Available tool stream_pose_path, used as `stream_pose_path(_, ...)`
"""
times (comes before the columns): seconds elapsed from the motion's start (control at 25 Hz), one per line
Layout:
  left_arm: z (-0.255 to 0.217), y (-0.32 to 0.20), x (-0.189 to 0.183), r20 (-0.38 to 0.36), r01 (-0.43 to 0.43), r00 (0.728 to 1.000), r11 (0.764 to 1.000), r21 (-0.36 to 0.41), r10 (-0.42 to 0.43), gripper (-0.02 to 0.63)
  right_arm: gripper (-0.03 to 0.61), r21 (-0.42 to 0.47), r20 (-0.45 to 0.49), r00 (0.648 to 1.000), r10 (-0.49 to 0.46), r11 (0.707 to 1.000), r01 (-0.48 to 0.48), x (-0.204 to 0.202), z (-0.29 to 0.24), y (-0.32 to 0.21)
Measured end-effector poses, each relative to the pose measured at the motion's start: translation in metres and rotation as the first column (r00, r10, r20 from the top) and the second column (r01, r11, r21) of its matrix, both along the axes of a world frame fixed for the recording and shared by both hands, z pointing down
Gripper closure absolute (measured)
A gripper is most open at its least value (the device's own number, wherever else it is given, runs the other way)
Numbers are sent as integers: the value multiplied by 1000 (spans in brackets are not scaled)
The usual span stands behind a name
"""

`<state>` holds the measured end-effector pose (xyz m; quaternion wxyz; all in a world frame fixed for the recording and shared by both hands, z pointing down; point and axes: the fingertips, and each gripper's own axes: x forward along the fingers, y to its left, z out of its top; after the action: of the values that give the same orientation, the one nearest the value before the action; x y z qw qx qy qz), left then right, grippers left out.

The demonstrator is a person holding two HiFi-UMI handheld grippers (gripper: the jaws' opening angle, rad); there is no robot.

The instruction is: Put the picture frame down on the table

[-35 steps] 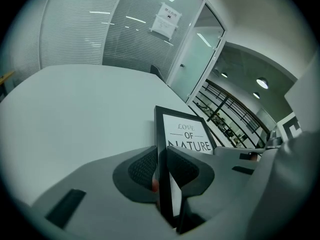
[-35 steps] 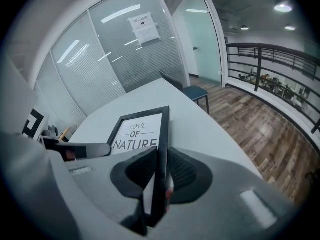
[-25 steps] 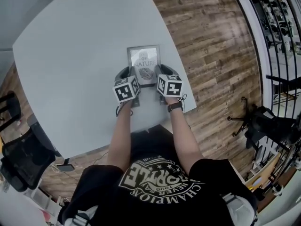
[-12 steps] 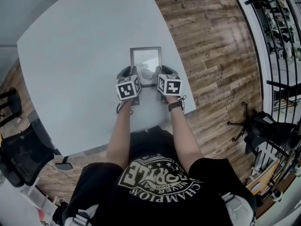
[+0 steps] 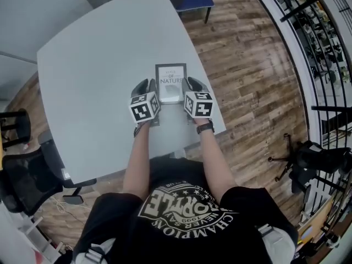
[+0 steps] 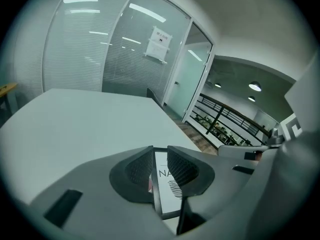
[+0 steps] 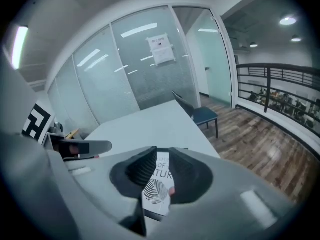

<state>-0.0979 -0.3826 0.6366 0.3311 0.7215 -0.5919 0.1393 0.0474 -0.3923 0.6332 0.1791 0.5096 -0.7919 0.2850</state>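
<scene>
Left gripper view: the left tool (image 6: 160,156) has its jaws drawn nearly together, leaving only a narrow slot. The dark left edge of the frame (image 6: 167,184) runs through that slot, so the tool is clamped on that edge. Right gripper view: the right tool (image 7: 161,159) stands the same way, jaws close together and gripping the opposite edge of the frame. The leaf print shows between them.

Head view: both tools point away from the person, side by side, with the frame spanning the gap between them. Its printed face is turned up and its long side runs away from the person. It lies over the table (image 5: 93,70), near the right-hand edge, with the wood floor (image 5: 242,65) beyond.

Contact between frame and table cannot be confirmed from any view. The frame looks low and close to flat.

Task status, as a judgement: transport to the placing spot is done or nearly so. Remaining steps:
- Seat the frame fully on the table if it is not yet down.
- Open both tools.
- Draw them clear without dragging the frame toward the edge.
</scene>
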Motion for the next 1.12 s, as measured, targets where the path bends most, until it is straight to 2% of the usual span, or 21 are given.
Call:
stream_pose_path(0.2, -55, 18, -2, 62, -34, 998, 993, 115, 28, 541, 517, 176, 15, 999, -31, 984, 27, -9, -70, 17)
stream_pose_path(0.32, -97, 32, -2, 84, -39, 996, 978, 207, 22, 541, 519, 267, 20, 999, -30, 963, 23, -5, -115, 34)
stream_pose_path(0.48, -162, 46, -4, 85, -11, 996, 932, 362, -21, 543, 540, 405, 27, 1000, -15, 914, 2, 6, -177, 51)
stream_pose_path(0.64, -213, 66, -6, 66, 0, 997, 884, 467, -35, 560, 549, 500, 29, 999, 16, 866, -29, 18, -220, 68)
stream_pose_path(0.84, -253, 101, -18, 109, -18, 993, 837, 547, -50, 606, 565, 572, 16, 999, 48, 819, -48, 29, -253, 94)
stream_pose_path(1.12, -261, 127, -28, 108, -8, 992, 822, 569, -64, 611, 580, 622, -30, 999, 37, 783, -10, 42, -264, 113)
